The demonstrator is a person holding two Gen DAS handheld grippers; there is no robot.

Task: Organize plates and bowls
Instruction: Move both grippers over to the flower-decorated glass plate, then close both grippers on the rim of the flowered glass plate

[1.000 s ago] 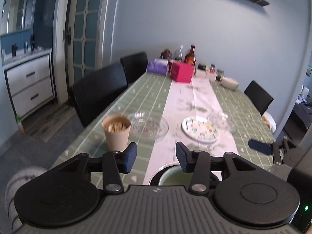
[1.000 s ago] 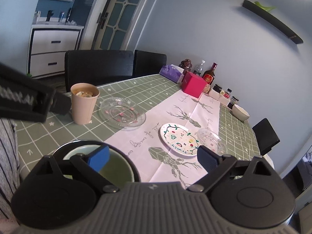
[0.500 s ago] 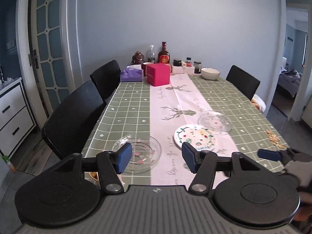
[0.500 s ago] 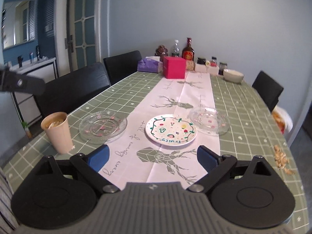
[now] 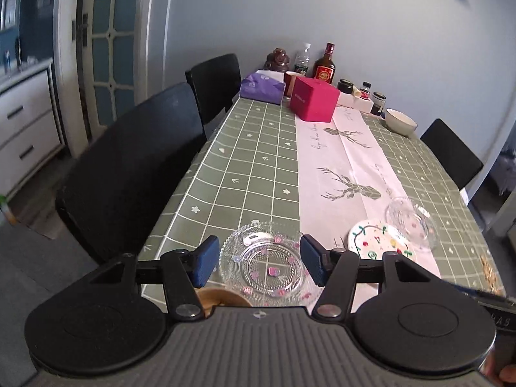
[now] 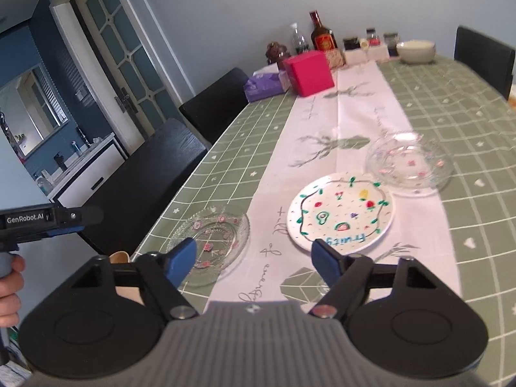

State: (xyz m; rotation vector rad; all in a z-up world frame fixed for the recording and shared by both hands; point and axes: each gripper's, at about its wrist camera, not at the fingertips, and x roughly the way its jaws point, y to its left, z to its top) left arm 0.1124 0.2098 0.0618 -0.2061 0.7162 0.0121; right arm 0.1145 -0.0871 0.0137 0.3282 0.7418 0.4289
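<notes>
The left gripper is closing with nothing between its blue pads; the glass plate lies on the table behind them. The right gripper is closing too, and empty. The painted plate, just right of the glass plate, has blue writing that is hard to read. The left gripper's side says "GenRobot.AI".
</notes>
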